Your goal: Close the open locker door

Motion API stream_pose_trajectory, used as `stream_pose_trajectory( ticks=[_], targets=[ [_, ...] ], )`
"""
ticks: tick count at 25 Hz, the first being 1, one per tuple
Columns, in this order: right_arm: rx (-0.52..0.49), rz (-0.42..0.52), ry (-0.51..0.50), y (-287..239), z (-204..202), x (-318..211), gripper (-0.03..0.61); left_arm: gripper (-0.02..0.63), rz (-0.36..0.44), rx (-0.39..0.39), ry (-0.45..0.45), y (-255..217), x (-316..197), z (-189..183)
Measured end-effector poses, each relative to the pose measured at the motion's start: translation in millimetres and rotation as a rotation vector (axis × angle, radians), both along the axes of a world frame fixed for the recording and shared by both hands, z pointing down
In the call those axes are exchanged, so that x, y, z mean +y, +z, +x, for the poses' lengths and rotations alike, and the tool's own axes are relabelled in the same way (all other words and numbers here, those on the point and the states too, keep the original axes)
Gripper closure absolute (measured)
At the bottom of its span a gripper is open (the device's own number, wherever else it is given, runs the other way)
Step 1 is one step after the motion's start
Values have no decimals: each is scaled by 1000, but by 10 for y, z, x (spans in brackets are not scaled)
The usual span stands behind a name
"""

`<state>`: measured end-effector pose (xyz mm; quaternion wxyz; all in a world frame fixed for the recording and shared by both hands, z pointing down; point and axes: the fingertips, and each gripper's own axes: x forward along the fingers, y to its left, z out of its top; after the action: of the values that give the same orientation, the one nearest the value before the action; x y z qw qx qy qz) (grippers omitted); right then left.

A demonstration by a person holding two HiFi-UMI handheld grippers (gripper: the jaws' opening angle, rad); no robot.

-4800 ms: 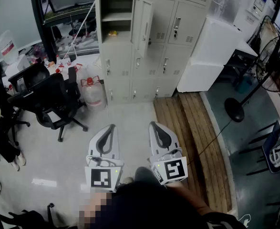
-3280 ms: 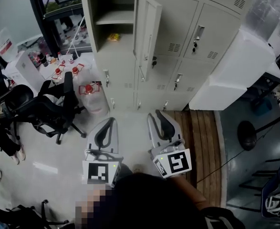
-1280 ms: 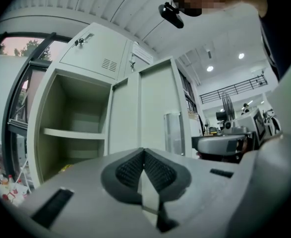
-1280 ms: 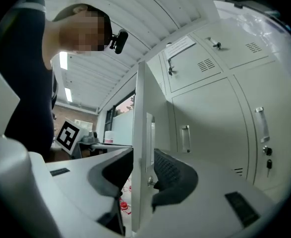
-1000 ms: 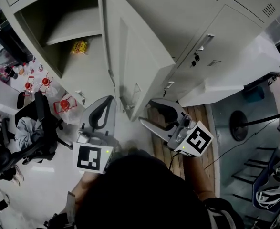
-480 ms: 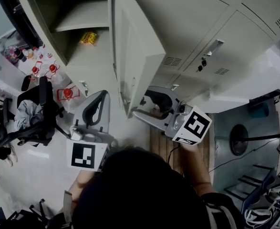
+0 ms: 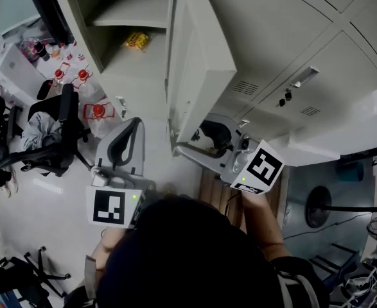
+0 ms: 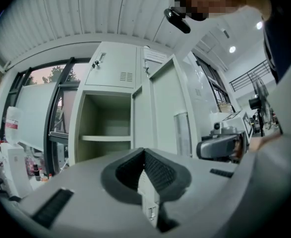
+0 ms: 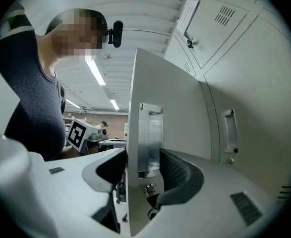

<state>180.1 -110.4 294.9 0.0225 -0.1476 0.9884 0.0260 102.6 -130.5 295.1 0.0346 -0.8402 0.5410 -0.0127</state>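
The open locker door (image 7: 198, 56) swings out from a grey locker bank, beside its bare compartment (image 7: 130, 18), where a yellow packet (image 7: 137, 40) lies. My right gripper (image 7: 198, 140) is at the door's free edge. In the right gripper view its jaws have just been opening, and my right gripper (image 9: 143, 157) now stands open with the door edge and its metal handle plate (image 9: 149, 138) between the fingers. My left gripper (image 7: 135, 124) hangs left of the door, apart from it. In its own view my left gripper (image 8: 145, 155) is shut on nothing and faces the open compartment (image 8: 105, 128).
Closed lockers with handles (image 9: 229, 130) are right of the open door. A black office chair (image 7: 53, 133) and red-capped water bottles (image 7: 95, 111) stand on the floor at the left. A white cabinet (image 7: 361, 127) and a fan base (image 7: 316, 207) are at the right.
The view has drawn close to the lockers. My right gripper has slid its fingers onto the door's edge and spread them wider. My left gripper has drifted a little left.
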Motion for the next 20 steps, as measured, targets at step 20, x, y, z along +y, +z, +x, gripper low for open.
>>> stream_pose_trajectory(
  ticks=[20],
  targets=[
    [0,38,-23,-4,-415,70,428,612,-18,-5,-191,58,268,-394]
  ],
)
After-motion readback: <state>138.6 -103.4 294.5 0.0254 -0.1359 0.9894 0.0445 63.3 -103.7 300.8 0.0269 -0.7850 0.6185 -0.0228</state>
